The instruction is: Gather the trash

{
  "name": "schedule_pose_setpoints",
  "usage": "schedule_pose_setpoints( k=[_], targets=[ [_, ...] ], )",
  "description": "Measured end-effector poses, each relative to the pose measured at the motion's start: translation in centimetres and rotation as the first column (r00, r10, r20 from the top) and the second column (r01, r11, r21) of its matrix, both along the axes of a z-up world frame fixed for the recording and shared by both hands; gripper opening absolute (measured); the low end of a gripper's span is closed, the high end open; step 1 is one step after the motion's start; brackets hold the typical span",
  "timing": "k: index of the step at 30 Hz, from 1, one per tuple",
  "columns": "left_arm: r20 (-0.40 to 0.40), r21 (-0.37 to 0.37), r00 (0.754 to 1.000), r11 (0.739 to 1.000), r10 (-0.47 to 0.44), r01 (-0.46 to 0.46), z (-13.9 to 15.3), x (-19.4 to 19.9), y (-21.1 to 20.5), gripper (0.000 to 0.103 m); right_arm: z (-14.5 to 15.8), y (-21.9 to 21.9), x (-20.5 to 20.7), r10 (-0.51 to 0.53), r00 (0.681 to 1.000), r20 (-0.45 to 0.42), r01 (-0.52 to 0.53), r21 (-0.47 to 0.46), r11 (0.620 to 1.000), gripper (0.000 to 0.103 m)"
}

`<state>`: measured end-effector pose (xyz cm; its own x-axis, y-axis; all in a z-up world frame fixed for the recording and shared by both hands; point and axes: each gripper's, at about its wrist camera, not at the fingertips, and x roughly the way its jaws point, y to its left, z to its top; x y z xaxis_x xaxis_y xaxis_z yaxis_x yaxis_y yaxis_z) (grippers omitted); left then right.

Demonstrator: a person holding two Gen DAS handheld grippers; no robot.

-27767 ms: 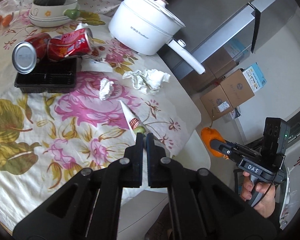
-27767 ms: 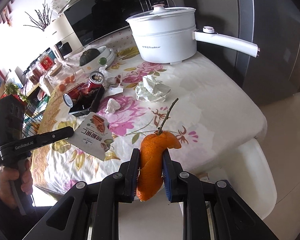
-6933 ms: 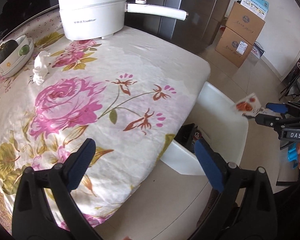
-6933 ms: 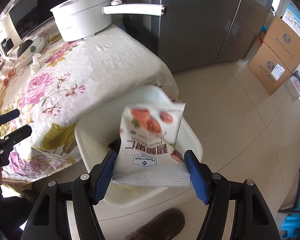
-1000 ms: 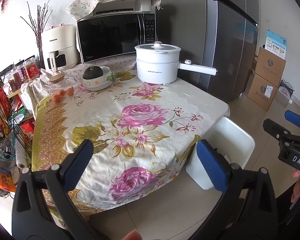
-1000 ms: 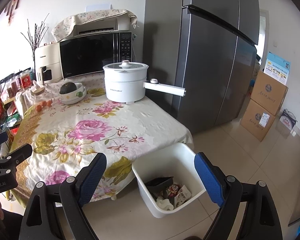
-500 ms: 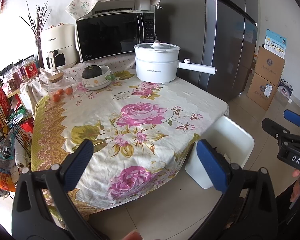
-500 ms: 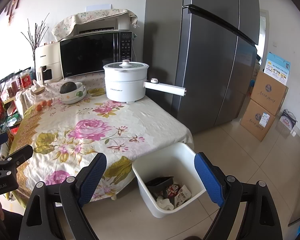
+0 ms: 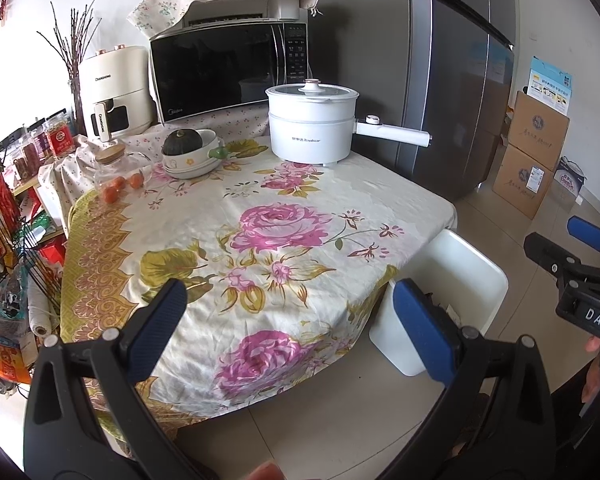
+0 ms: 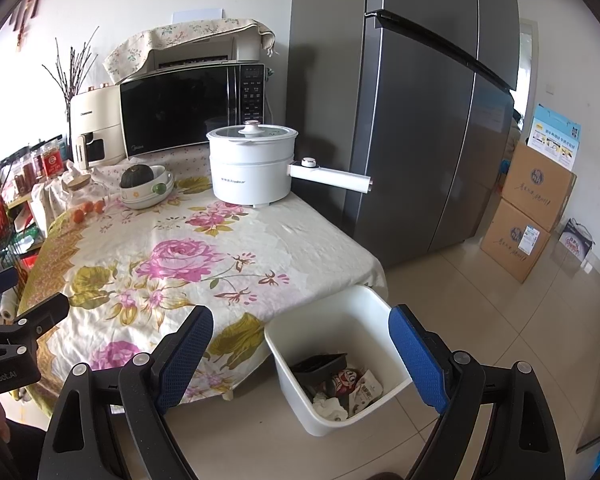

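Observation:
A white bin (image 10: 332,324) stands on the floor at the table's near right corner. Inside it lie a black tray (image 10: 320,366), a crushed red can (image 10: 342,380), a snack packet (image 10: 366,390) and crumpled white tissue (image 10: 330,406). In the left wrist view the bin (image 9: 466,268) shows its white inner wall. My left gripper (image 9: 290,320) is open and empty, held back from the table's front edge. My right gripper (image 10: 300,344) is open and empty, above and in front of the bin. The flowered tablecloth (image 9: 260,224) carries no loose trash.
At the table's back stand a white electric pot (image 9: 312,124) with a long handle, a bowl holding a dark squash (image 9: 190,152), a glass jar (image 9: 114,172), a microwave (image 9: 228,68) and an air fryer (image 9: 114,88). A grey fridge (image 10: 416,120) and cardboard boxes (image 10: 528,208) stand right. A cluttered rack (image 9: 4,216) stands left.

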<state>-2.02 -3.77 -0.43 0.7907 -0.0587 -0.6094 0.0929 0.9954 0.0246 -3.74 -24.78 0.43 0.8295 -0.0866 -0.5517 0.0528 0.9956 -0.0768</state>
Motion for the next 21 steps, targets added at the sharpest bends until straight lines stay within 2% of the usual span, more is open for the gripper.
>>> schedule_pose_setpoints(
  k=[13, 21],
  targets=[
    [-0.004, -0.001, 1.0, 1.0, -0.006, 0.006, -0.15, 0.05, -0.04, 0.102, 0.06, -0.02, -0.1, 0.0, 1.0, 0.003, 0.0, 0.001, 1.0, 0.091],
    [-0.019, -0.03, 0.999, 0.999, -0.034, 0.034, -0.13, 0.28, 0.17, 0.102, 0.06, 0.01, -0.11, -0.002, 1.0, 0.005, 0.002, 0.002, 1.0, 0.091]
  ],
)
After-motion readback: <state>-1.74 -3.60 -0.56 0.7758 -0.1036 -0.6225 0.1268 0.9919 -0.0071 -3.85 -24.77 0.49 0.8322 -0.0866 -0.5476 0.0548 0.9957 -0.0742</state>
